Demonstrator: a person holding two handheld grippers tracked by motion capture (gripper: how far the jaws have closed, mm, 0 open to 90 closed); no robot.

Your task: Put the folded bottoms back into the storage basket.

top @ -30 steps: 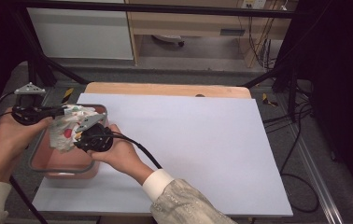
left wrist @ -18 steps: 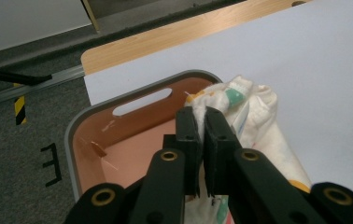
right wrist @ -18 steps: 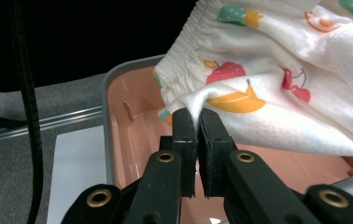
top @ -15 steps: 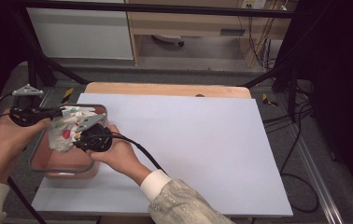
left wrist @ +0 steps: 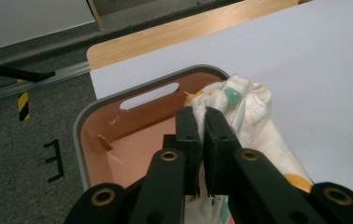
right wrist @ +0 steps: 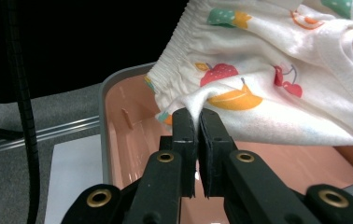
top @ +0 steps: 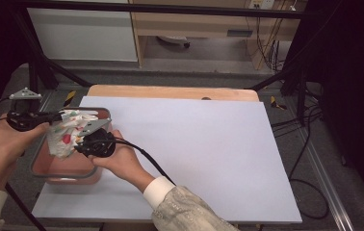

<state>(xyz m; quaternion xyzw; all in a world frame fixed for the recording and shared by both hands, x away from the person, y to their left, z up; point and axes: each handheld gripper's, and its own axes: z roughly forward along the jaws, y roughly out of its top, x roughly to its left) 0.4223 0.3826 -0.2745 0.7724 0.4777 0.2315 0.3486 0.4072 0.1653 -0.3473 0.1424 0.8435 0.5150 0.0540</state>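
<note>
Each hand-held gripper, left (left wrist: 201, 122) and right (right wrist: 197, 122), is clamped on the fruit-print cloth (right wrist: 277, 70) above the pink bin (left wrist: 132, 135).

From my left gripper (left wrist: 201, 122) I see the two black jaws standing almost together, pinching a fold of the white printed cloth (left wrist: 251, 112) between them. The cloth bunches to the right of the jaws and hangs down past them, with a green patch near its top and an orange one low at the right. Behind the jaws sits the pink bin (left wrist: 82, 140) with its grey rim and a slot handle in the far wall. The cloth lies over the bin's right edge. The bin rests on the white-covered bench (left wrist: 314, 60), whose wooden edge shows beyond, with grey floor (left wrist: 34, 116) to the left.
</note>
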